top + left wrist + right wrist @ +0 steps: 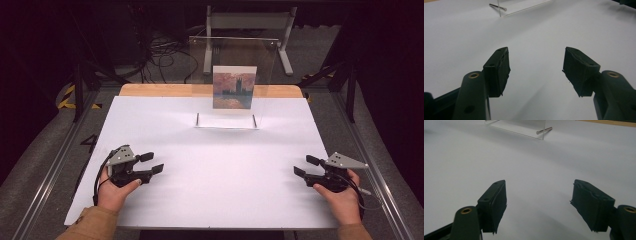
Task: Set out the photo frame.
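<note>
**A:** Both your tools are empty. The left gripper (151,163) rests near the left edge of the white table (165,125), jaws spread wide with nothing between them; the right gripper (305,166) mirrors it near the right edge, just as wide open.

**B:** And the thing you are facing?

**A:** The clear acrylic stand (235,60) at the far middle of the table, well apart from both grippers. It holds a small painted picture (234,87) upright, and two metal pins (197,119) stick out at its base.

**B:** How do you expect it to handle?

**A:** I judge the acrylic stiff, smooth and slippery, so your pads may slide on its faces. It looks light and tall on a narrow foot, so a push high up could tip it. The picture seems a thin card: light, easily bent or scuffed. Take it by a side edge, low, rather than across the painted face.

**B:** Anything in your way?

**A:** Nothing lies between you and the stand. Mind the pins as you close in, and the clear panel, whose edges are hard to see.
</note>
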Motion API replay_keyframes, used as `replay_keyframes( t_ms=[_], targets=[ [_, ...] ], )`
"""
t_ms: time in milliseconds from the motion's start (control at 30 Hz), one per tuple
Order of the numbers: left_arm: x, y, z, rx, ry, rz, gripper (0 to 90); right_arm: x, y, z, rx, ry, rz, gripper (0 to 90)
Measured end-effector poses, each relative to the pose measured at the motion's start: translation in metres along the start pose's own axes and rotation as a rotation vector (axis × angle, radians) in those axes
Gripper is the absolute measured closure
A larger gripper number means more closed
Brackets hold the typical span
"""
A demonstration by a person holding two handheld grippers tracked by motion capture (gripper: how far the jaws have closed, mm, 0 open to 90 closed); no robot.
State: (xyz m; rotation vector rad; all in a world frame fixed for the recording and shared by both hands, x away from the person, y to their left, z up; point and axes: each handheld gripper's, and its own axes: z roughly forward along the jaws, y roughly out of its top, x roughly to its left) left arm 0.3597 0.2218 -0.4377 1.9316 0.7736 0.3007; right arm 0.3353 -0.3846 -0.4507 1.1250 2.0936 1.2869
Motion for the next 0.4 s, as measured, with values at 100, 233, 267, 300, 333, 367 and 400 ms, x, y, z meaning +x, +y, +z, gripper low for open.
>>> replay_keyframes(
  t_ms=[100,233,267,300,333,367,400],
  targets=[
    [0.0,-0.0004,0.0002,-0.004,0.0,0.003,38.3,0.0014,-0.0004,0.0009,0.026,0.001,0.018,31.8],
    [-0.0011,-0.0022,0.0021,-0.006,-0.015,-0.017,38.3,0.0042,0.0011,0.0036,0.045,-0.01,0.008,32.7],
    [-0.0016,-0.0027,0.0031,-0.001,-0.009,-0.011,38.3,0.0048,0.0015,0.0037,0.042,-0.011,0.005,32.7],
    [-0.0016,-0.0027,0.0031,-0.001,-0.009,-0.011,38.3,0.0052,0.0021,0.0035,0.041,-0.013,0.0,32.7],
    [-0.0018,-0.0029,0.0037,-0.002,-0.005,-0.011,38.3,0.0056,0.0026,0.0033,0.037,-0.012,-0.002,32.6],
    [-0.0016,-0.0032,0.0041,-0.006,0.001,-0.003,38.3,0.0058,0.0031,0.003,0.034,-0.012,-0.007,32.6],
    [-0.0016,-0.0032,0.0041,-0.006,0.001,-0.003,38.2,0.0063,0.0036,0.0025,0.03,-0.011,-0.008,32.6]
  ],
)
